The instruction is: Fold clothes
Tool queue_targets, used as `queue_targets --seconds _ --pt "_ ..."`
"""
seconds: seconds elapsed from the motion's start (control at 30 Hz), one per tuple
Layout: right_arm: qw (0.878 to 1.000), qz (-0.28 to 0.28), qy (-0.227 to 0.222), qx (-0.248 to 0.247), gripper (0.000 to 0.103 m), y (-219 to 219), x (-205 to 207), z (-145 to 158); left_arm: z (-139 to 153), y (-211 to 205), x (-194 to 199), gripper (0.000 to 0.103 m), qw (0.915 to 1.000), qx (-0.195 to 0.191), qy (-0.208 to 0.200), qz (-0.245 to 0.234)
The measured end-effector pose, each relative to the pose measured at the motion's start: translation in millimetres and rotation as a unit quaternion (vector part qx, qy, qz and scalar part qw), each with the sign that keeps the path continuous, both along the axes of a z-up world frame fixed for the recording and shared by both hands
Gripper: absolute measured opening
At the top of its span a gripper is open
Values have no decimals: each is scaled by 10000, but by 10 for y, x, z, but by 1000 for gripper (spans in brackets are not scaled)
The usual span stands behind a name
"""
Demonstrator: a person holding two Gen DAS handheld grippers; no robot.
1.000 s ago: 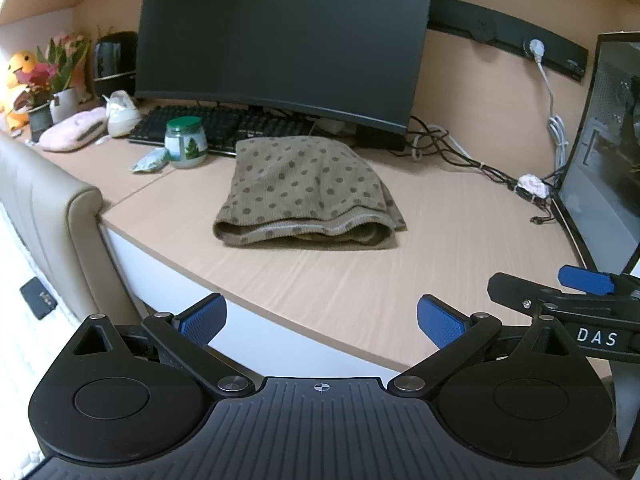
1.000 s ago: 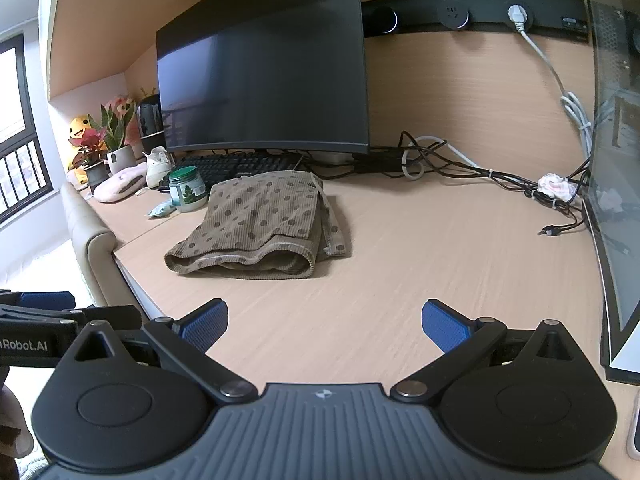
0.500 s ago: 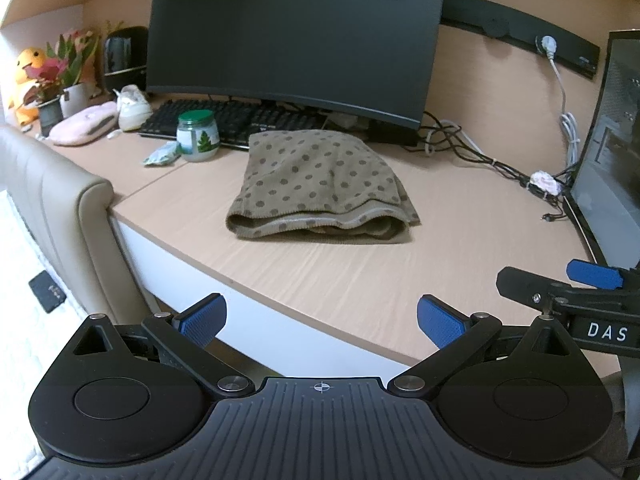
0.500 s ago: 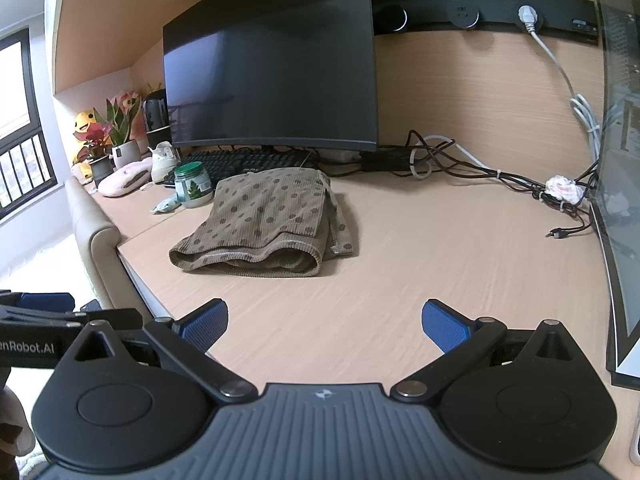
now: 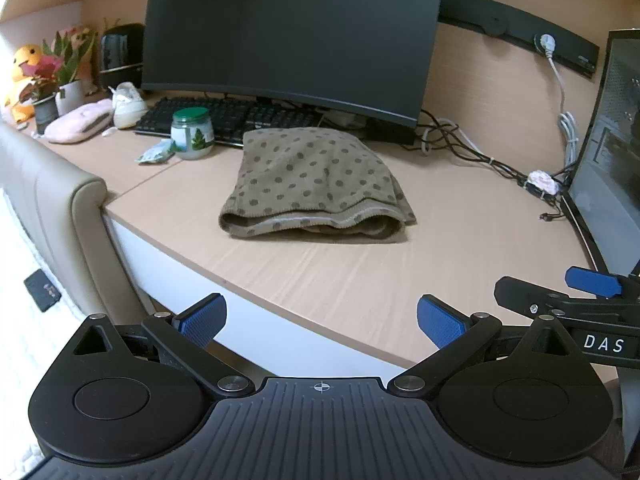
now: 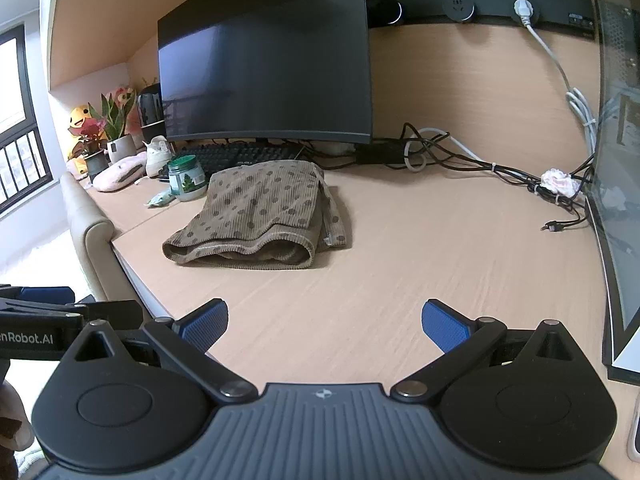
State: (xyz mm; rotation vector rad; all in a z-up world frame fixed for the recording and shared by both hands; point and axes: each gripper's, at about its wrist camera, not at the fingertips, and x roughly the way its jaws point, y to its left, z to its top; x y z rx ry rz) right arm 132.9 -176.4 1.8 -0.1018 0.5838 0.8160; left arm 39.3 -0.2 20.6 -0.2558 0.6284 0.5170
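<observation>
Both grippers farther back (garment (image 5: 316, 184) untouched)

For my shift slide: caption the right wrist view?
Open right gripper hangs short of a folded dotted brown garment on the desk.

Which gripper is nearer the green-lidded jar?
Left. The left gripper hangs off the desk edge, jar ahead-left; the right gripper is over the desk, farther right.
</observation>
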Motion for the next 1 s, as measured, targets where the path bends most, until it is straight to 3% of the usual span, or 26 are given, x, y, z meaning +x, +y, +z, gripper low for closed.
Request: queue_targets --seconds 1.0 --pt "9999 102 -44 -103 103 152 -55 38 1 128 -82 103 9999 -78 -23 129"
